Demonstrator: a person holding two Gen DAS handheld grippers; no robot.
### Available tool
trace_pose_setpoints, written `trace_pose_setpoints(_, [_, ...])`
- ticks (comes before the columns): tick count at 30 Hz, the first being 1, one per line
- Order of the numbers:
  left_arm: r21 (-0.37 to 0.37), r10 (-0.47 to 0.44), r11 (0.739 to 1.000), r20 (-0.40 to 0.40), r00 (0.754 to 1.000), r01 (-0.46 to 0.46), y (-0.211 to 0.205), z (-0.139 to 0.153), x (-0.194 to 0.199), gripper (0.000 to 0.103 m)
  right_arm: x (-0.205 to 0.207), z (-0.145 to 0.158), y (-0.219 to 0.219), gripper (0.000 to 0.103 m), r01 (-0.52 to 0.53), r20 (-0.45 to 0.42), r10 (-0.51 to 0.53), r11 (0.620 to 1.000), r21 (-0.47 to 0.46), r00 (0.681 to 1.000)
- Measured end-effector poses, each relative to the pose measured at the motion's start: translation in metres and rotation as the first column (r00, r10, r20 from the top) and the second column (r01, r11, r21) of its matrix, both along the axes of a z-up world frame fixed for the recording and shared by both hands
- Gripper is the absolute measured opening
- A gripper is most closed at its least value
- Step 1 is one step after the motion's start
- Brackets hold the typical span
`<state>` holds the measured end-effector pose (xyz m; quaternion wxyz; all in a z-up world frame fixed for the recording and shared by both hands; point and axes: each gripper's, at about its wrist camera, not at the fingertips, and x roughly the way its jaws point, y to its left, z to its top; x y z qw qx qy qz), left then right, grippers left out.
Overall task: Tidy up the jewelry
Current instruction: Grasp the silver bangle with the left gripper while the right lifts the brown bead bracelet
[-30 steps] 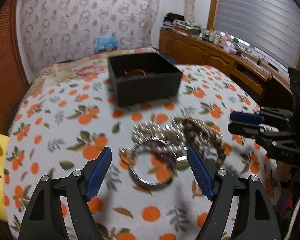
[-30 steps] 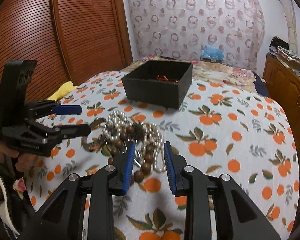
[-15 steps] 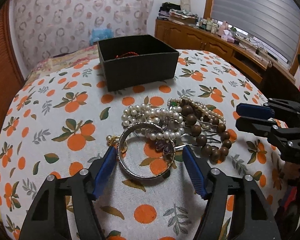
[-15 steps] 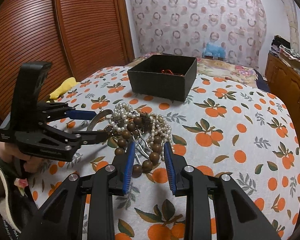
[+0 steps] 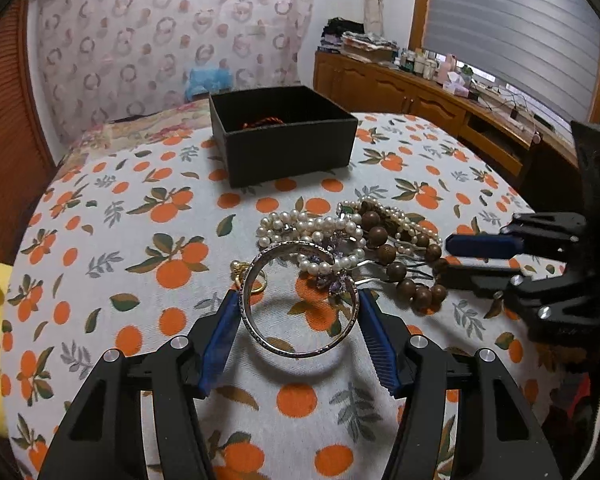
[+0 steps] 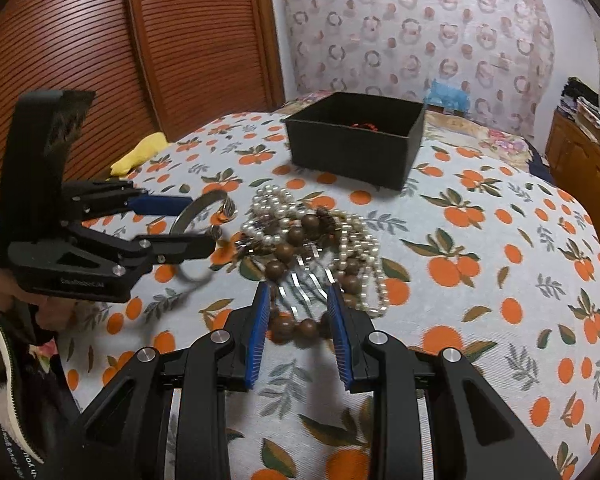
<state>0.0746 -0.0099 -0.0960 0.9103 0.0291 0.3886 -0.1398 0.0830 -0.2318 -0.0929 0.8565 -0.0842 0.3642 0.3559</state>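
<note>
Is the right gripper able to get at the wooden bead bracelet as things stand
Probably yes. The right gripper already has the wooden bead bracelet's near beads between its open fingers, nothing covering them. A silver hair comb and pearl strands lie tangled with it and may come along.

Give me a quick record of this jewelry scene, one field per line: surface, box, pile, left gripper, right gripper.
surface: orange-print cloth
box: black box, open top, something orange-red inside, set apart behind the pile
pile: pearl strands, brown wooden beads, silver hair comb, tangled together
left gripper: left gripper jaws have just been closing around the silver bangle, pads at its sides
right gripper: right gripper partly open, straddling the beads and comb, no grip seen
</note>
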Motion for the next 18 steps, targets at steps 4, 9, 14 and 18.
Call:
trace_pose_setpoints(4, [-0.007, 0.009, 1.0, 0.019, 1.0, -0.009, 0.003, 0.006, -0.006, 0.057, -0.002, -0.003, 0.009, 0.032, -0.027, -0.009, 0.027, 1.0, -0.014, 1.0])
trace_pose_setpoints(9, [-0.023, 0.018, 1.0, 0.023, 1.0, -0.017, 0.008, 0.008, -0.009, 0.057, -0.002, -0.004, 0.02, 0.032, -0.056, -0.02, 0.055, 0.998, -0.028, 0.998])
trace_pose_setpoints(14, [-0.031, 0.018, 0.999, 0.022, 1.0, -0.017, 0.009, 0.007, -0.01, 0.057, 0.002, -0.007, 0.031, 0.032, -0.053, -0.011, 0.053, 0.996, -0.066, 0.999])
trace_pose_setpoints(18, [-0.035, 0.018, 0.999, 0.019, 1.0, -0.017, 0.01, 0.005, -0.011, 0.057, 0.0, -0.01, 0.039, 0.032, -0.05, 0.012, 0.051, 0.993, -0.11, 0.999])
